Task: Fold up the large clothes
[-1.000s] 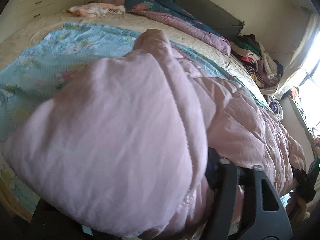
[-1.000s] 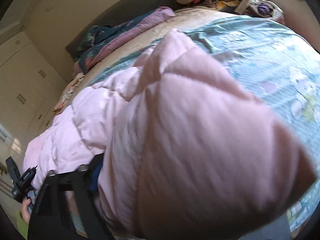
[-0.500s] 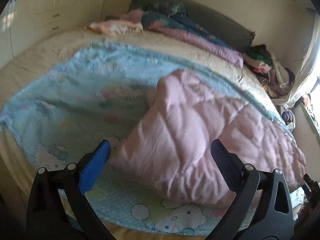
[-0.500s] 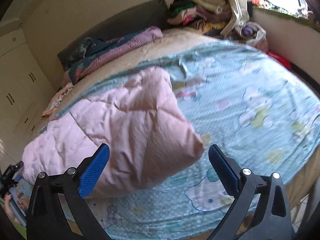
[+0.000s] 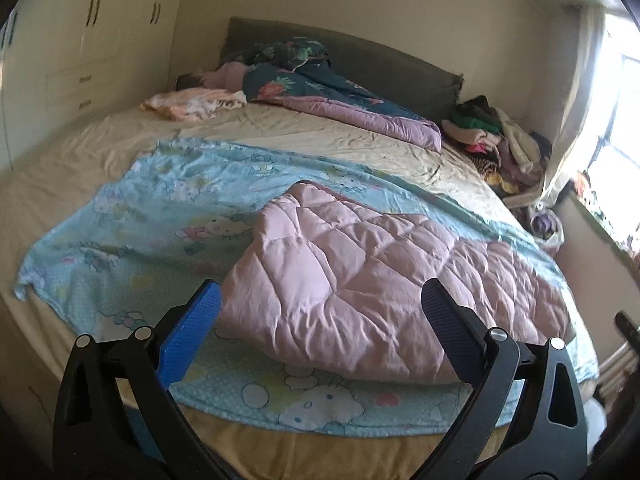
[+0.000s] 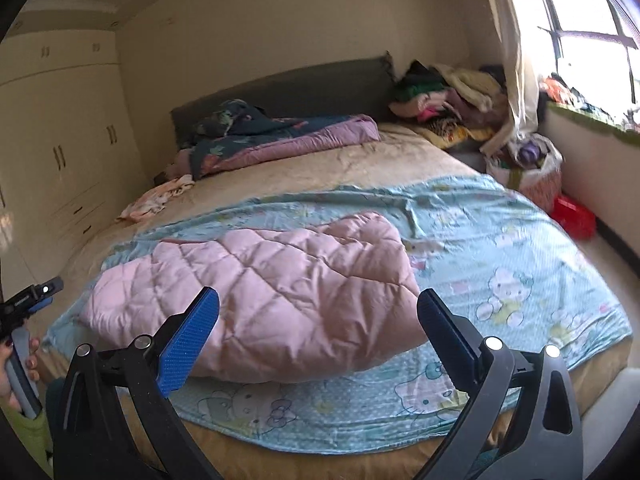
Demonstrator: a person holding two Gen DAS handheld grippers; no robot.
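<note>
- Quilt [image 5: 372, 284], pink and folded, lies on our blue sheet [image 5: 160, 200] atop the bed [image 5: 280, 136].
- Our left gripper [image 5: 320, 320] is spread wide, holding nothing, quilt at 12 o'clock.
- Our right gripper [image 6: 318, 320] likewise gapes, quilt at 12 o'clock.

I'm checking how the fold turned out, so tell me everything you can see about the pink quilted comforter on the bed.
The pink comforter is a puffy, pale pink quilt stitched in a diamond pattern, with a soft, slightly shiny fabric look. It lies folded over on itself, rumpled, in a rough rectangle near the foot of the bed. It rests on the light blue cartoon-print sheet, which shows on all sides of it. Both grippers are open and off it; nothing else touches it.
</note>
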